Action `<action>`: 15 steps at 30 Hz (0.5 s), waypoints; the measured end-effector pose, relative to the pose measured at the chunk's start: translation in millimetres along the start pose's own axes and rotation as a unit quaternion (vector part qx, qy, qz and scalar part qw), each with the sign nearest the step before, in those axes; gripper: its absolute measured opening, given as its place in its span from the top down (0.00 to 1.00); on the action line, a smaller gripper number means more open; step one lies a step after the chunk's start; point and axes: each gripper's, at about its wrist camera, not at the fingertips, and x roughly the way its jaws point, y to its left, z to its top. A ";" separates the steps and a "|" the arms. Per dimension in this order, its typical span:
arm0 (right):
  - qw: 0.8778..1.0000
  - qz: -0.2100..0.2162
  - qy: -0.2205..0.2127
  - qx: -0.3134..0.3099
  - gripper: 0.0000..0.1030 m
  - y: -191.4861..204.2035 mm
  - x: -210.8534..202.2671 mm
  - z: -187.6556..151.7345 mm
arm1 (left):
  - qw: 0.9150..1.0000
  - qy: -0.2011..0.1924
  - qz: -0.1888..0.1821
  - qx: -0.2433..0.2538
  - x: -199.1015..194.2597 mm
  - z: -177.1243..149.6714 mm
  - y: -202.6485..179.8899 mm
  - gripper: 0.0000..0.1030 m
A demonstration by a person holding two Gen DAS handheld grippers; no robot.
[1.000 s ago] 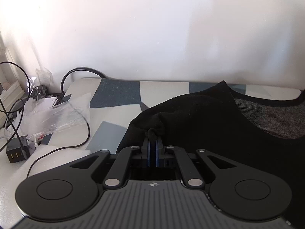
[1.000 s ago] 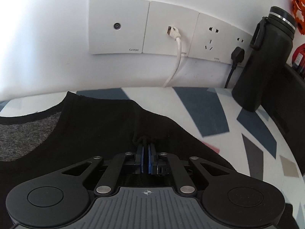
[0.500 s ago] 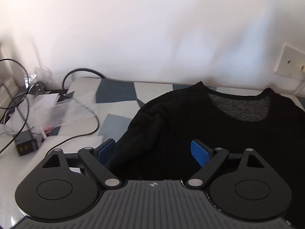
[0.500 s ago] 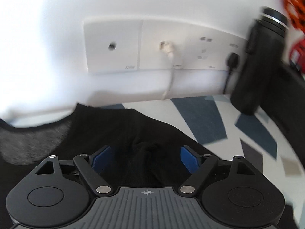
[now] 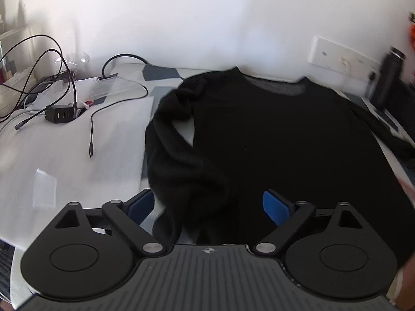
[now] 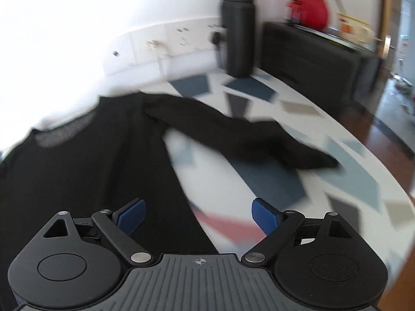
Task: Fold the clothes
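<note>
One black sweater (image 5: 272,134) lies flat on the patterned table (image 6: 324,181), collar at 12 o'clock toward the wall, so that body and sleeves are exposed for folding. Left gripper (image 5: 210,207): jaws opening, already wide, blue pads clear of the cloth; nothing held, though bunched sleeve fabric shows between them. Right gripper (image 6: 198,216): jaws likewise opening, wide, empty; the sweater's side edge and bare table show between the pads. Two sleeves: the left sleeve (image 5: 176,142) is doubled back alongside the body at 9 o'clock, the right sleeve (image 6: 246,140) trails outward toward 3 o'clock, judged the likely next parts to fold inward. One black bottle (image 6: 238,28) stands upright at the wall near 1 o'clock of the sweater, beside one row of wall sockets (image 6: 166,44). One charger (image 5: 61,115) with several cables lies well apart at 10 o'clock. One red vase (image 6: 312,7) stands on a dark cabinet beyond.
</note>
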 end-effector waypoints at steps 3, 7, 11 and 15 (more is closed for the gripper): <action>0.999 -0.036 0.013 0.003 0.15 -15.9 -18.3 -31.5 | 1.000 -0.002 0.007 0.028 -18.6 -26.4 3.2 0.08; 0.998 -0.052 0.042 0.012 0.13 -34.9 -38.6 -66.2 | 0.999 0.002 0.008 0.033 -39.1 -55.7 5.5 0.06; 0.997 -0.057 0.043 -0.007 0.12 -40.1 -52.2 -88.5 | 0.998 0.006 0.030 0.049 -49.9 -75.3 4.3 0.06; 0.998 -0.051 0.042 -0.001 0.12 -44.6 -57.0 -97.6 | 0.995 0.028 0.066 0.063 -45.3 -81.8 7.1 0.05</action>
